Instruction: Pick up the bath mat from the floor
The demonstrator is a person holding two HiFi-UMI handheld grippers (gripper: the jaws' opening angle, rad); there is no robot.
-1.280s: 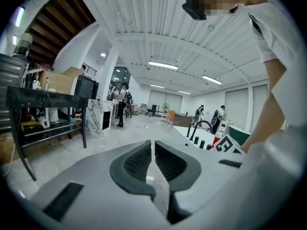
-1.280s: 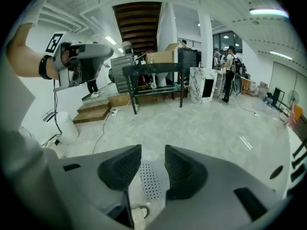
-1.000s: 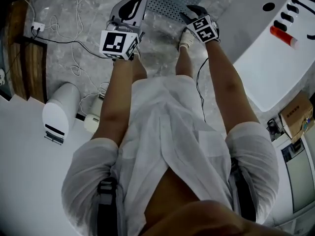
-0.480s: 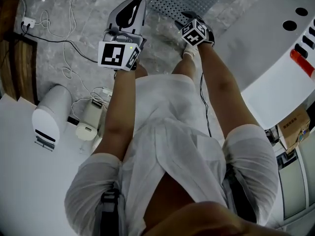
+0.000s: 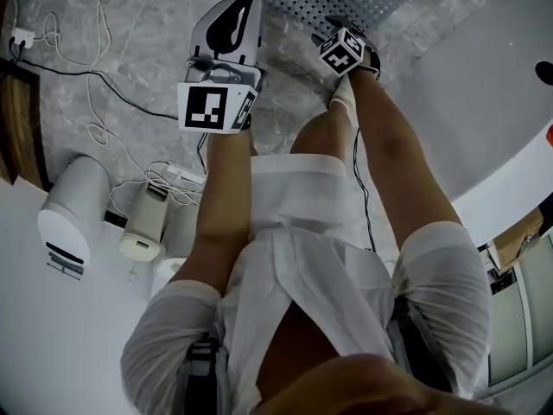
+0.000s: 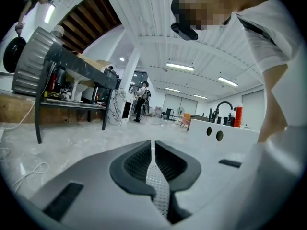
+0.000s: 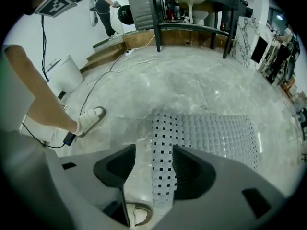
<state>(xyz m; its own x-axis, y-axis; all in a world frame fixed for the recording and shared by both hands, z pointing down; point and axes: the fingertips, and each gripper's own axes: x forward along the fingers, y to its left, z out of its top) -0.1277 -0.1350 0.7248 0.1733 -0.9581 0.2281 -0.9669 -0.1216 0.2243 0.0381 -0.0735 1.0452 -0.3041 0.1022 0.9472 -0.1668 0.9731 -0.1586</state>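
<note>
Right gripper [image 7: 154,147] points steeply down at the floor. Its jaws are spread wide and have just been opening, with nothing pinched. The bath mat [image 7: 211,133] is grey, perforated and flat on the marble floor [image 7: 192,80]. It lies under and ahead of this gripper: a strip of its near left part shows through the gap between the jaws, and the rest runs out past the right jaw. The pads are not on it, and I cannot tell how far above it they are. Left of the right gripper's jaws is the person's foot in a light sandal [image 7: 88,119], on bare floor, apart from the mat. Beyond that a thin cable [image 7: 112,68] trails across the floor towards a black-framed table [image 7: 225,13] far ahead of the jaws. Left gripper [image 6: 153,143] is held nearly level with its jaws pressed together apart from a thin slit at the tips, and nothing is in them. Ahead and to its right stands a white unit [image 6: 225,135] with two round holes, and to its left a dark metal-framed bench [image 6: 72,68]. From the head view both grippers are out in front of the person's knees. The mat is just ahead of the right one and ahead-right of the left one, which carries its marker cube [image 5: 214,106] on the near side.
</note>
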